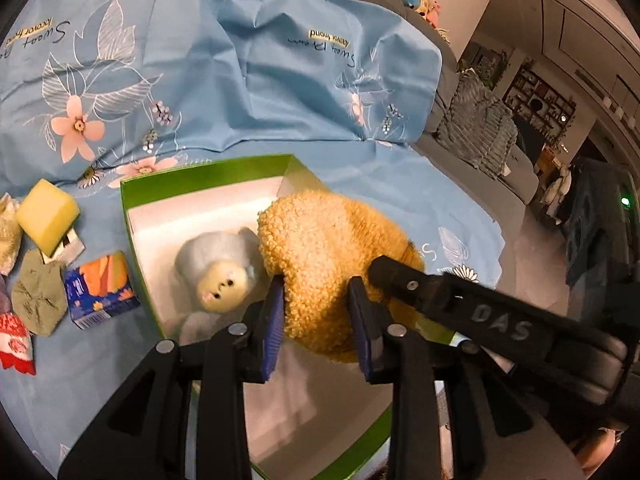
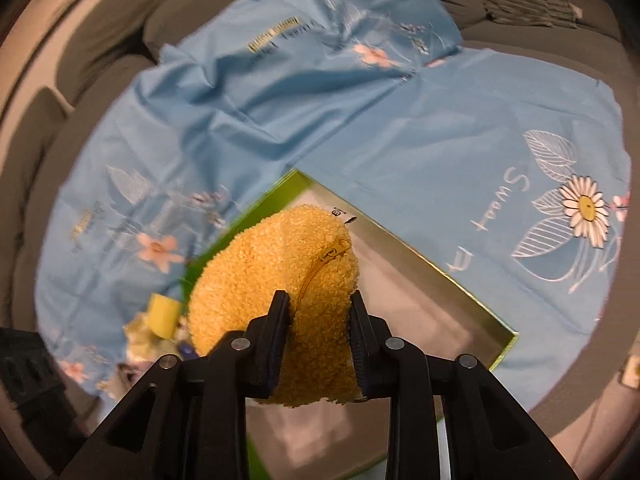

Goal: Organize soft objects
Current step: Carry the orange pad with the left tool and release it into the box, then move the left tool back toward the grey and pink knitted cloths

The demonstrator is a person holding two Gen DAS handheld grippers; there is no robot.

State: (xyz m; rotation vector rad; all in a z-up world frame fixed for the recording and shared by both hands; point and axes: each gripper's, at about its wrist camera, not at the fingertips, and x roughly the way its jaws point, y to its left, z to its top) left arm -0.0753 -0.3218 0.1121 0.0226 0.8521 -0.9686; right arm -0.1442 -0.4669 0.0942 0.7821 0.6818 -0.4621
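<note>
A fuzzy mustard-yellow plush pouch (image 1: 320, 264) with a yellow zipper (image 2: 320, 268) hangs at centre frame over the open green-rimmed, white-lined box (image 1: 168, 188). Inside, lower left, lies a pale-faced, blue-grey-haired plush doll (image 1: 218, 272), face up.

Readable lettering on cloth and tool

The blue floral cloth (image 2: 460, 132) carries script "Sweet" at three o'clock in the right wrist view; the right tool (image 1: 500, 326) bears raised "DAS" at four o'clock.
</note>
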